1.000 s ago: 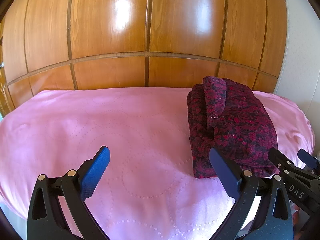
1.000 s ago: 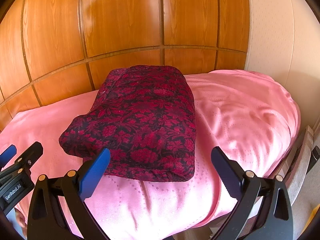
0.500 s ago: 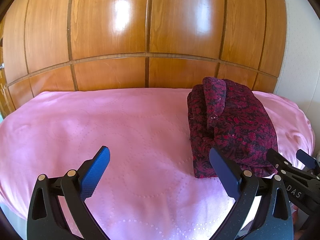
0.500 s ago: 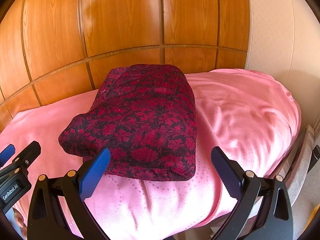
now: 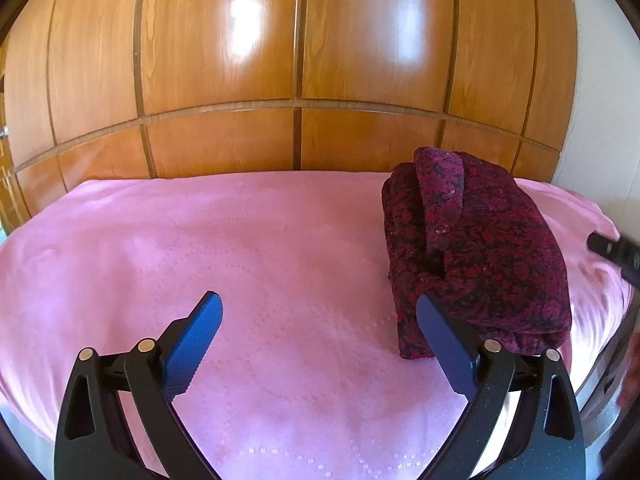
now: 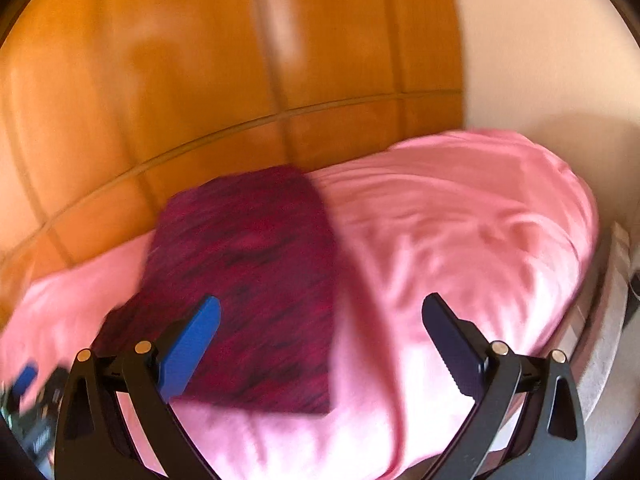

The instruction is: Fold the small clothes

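Note:
A folded dark red and black floral garment (image 5: 476,248) lies on the right part of a pink bedspread (image 5: 248,248). My left gripper (image 5: 320,340) is open and empty, above the bedspread just left of the garment's near corner. My right gripper (image 6: 320,344) is open and empty, over the garment's (image 6: 256,280) near right edge; this view is motion-blurred. One tip of the right gripper (image 5: 612,250) shows at the right edge of the left wrist view. Part of the left gripper (image 6: 28,408) shows at the lower left of the right wrist view.
A glossy wooden panelled wall (image 5: 296,60) runs behind the bed. A cream wall (image 6: 552,48) stands at the right. The bed's right edge and frame (image 6: 600,340) drop off at the right.
The right gripper has swung to the right and away from the left one; its view is now blurred. The garment and the left gripper have hardly moved.

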Action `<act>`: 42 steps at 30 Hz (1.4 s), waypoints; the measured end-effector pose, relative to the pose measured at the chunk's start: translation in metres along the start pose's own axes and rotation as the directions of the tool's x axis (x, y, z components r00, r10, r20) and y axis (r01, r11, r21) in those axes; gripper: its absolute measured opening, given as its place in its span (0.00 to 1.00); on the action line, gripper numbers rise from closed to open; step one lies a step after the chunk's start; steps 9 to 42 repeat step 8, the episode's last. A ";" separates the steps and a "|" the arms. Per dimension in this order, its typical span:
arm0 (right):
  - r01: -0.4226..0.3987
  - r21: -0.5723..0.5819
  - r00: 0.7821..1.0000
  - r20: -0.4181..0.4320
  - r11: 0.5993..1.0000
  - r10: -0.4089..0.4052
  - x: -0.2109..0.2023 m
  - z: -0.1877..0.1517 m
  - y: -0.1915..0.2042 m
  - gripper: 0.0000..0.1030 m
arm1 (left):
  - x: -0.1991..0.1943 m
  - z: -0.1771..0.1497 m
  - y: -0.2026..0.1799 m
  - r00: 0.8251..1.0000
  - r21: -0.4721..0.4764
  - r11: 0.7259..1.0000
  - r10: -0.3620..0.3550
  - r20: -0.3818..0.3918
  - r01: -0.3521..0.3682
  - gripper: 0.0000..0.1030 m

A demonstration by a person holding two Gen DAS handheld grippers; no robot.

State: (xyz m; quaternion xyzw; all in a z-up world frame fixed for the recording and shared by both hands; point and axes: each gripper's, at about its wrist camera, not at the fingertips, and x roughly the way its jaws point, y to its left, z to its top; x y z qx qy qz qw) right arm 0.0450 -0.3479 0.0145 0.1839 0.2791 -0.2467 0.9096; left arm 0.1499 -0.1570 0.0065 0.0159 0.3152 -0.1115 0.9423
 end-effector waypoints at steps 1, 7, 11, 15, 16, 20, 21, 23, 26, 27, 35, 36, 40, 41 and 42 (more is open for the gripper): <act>0.028 0.012 1.000 -0.005 1.000 -0.028 0.009 0.007 -0.009 0.98 | 0.001 0.000 -0.001 1.000 0.000 1.000 0.005 -0.007 -0.005 0.94; 0.183 0.057 0.976 -0.130 0.981 -0.174 0.107 0.041 -0.062 0.98 | 0.023 -0.005 0.009 0.996 -0.041 0.999 0.030 -0.087 -0.034 0.95; 0.195 0.063 0.971 -0.154 0.979 -0.183 0.122 0.043 -0.067 0.98 | 0.028 -0.007 0.011 0.994 -0.044 0.998 0.038 -0.100 -0.042 0.95; 0.195 0.063 0.971 -0.154 0.979 -0.183 0.122 0.043 -0.067 0.98 | 0.028 -0.007 0.011 0.994 -0.044 0.998 0.038 -0.100 -0.042 0.95; 0.195 0.063 0.971 -0.154 0.979 -0.183 0.122 0.043 -0.067 0.98 | 0.028 -0.007 0.011 0.994 -0.044 0.998 0.038 -0.100 -0.042 0.95; 0.195 0.063 0.971 -0.154 0.979 -0.183 0.122 0.043 -0.067 0.98 | 0.028 -0.007 0.011 0.994 -0.044 0.998 0.038 -0.100 -0.042 0.95; 0.195 0.063 0.971 -0.154 0.979 -0.183 0.122 0.043 -0.067 0.98 | 0.028 -0.007 0.011 0.994 -0.044 0.998 0.038 -0.100 -0.042 0.95; 0.195 0.063 0.971 -0.154 0.979 -0.183 0.122 0.043 -0.067 0.98 | 0.028 -0.007 0.011 0.994 -0.044 0.998 0.038 -0.100 -0.042 0.95; 0.195 0.063 0.971 -0.154 0.979 -0.183 0.122 0.043 -0.067 0.98 | 0.028 -0.007 0.011 0.994 -0.044 0.998 0.038 -0.100 -0.042 0.95; 0.195 0.063 0.971 -0.154 0.979 -0.183 0.122 0.043 -0.067 0.98 | 0.028 -0.007 0.011 0.994 -0.044 0.998 0.038 -0.100 -0.042 0.95; 0.195 0.063 0.971 -0.154 0.979 -0.183 0.122 0.043 -0.067 0.98 | 0.028 -0.007 0.011 0.994 -0.044 0.998 0.038 -0.100 -0.042 0.95; 0.195 0.063 0.971 -0.154 0.979 -0.183 0.122 0.043 -0.067 0.98 | 0.028 -0.007 0.011 0.994 -0.044 0.998 0.038 -0.100 -0.042 0.95; 0.195 0.063 0.971 -0.154 0.979 -0.183 0.122 0.043 -0.067 0.98 | 0.028 -0.007 0.011 0.994 -0.044 0.998 0.038 -0.100 -0.042 0.95; 0.195 0.063 0.971 -0.154 0.979 -0.183 0.122 0.043 -0.067 0.98 | 0.028 -0.007 0.011 0.994 -0.044 0.998 0.038 -0.100 -0.042 0.95; 0.195 0.063 0.971 -0.154 0.979 -0.183 0.122 0.043 -0.067 0.98 | 0.028 -0.007 0.011 0.994 -0.044 0.998 0.038 -0.100 -0.042 0.95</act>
